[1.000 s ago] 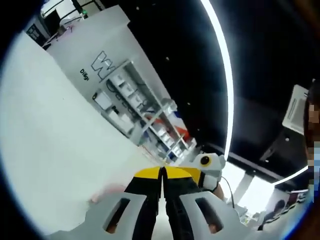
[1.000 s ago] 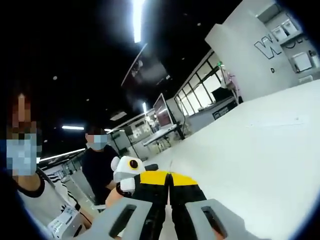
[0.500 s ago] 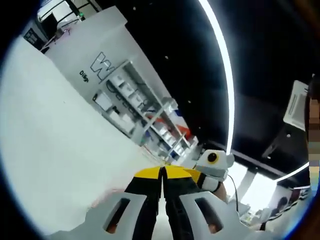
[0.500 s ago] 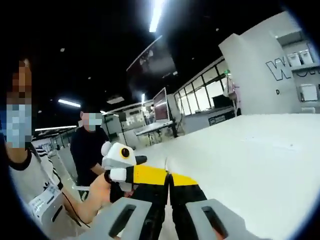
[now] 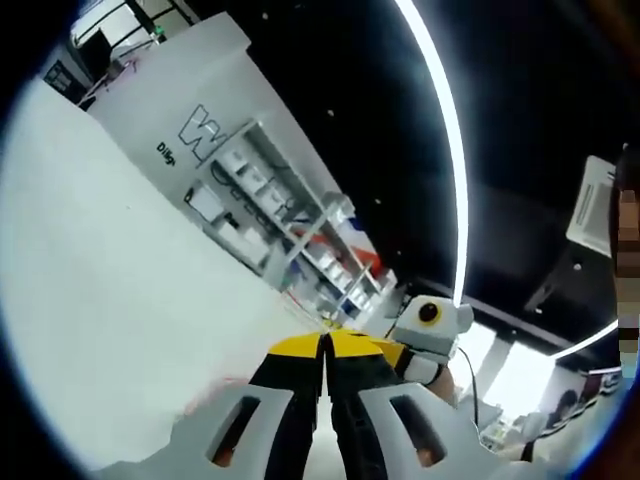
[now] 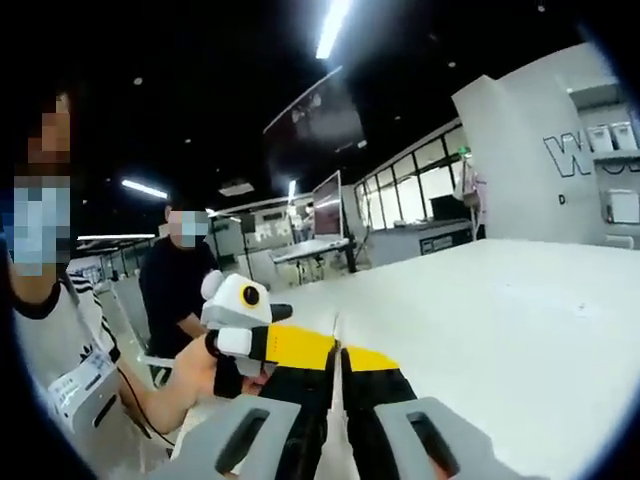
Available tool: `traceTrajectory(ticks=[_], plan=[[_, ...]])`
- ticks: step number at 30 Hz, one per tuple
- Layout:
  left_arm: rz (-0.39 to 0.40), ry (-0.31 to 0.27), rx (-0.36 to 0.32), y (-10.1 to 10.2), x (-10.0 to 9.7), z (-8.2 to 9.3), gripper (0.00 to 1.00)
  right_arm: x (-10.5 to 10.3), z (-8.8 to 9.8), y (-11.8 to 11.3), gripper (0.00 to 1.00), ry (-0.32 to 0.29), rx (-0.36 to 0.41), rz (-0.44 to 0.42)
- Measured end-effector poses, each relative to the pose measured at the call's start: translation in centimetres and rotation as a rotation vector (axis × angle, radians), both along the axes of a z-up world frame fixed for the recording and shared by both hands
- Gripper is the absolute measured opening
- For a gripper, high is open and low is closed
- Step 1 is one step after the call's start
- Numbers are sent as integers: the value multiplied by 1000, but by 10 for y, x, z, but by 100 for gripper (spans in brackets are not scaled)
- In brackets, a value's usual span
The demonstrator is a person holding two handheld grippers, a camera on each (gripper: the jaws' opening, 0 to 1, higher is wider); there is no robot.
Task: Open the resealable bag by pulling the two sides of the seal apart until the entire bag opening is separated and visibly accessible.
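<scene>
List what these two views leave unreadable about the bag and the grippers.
- Resealable bag: a thin edge above the right gripper; seal state unreadable.
- Left gripper: jaws together; what they pinch is too thin to see.
- Wall lettering: partly cut off, small text illegible.

I see a smooth, matt white tabletop (image 6: 520, 340). My right gripper (image 6: 338, 352) has matt black jaws with yellow tips, seemingly plastic, over pale grey moulded plastic frames. The left gripper (image 5: 324, 345) looks the same. A ceiling light strip (image 5: 445, 130) glows against the matt black ceiling.
</scene>
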State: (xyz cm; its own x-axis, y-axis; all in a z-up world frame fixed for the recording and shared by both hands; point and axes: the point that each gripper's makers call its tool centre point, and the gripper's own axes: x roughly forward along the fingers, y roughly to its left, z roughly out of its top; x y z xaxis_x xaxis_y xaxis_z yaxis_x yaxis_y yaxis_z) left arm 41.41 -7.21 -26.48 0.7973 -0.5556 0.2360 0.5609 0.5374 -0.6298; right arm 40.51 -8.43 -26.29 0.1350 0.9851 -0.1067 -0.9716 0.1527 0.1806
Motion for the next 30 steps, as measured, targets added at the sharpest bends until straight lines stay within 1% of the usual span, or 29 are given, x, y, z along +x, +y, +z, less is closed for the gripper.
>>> traceTrajectory(ticks=[16, 25, 30], plan=[[-7, 4, 6, -1, -1, -1, 1, 2, 1, -1, 0, 17, 1, -9], [-6, 2, 26, -1, -2, -2, 1, 2, 1, -1, 0, 16, 0, -14], [-16, 10, 24, -2, -2, -3, 1, 3, 1, -1, 0, 16, 3, -17]])
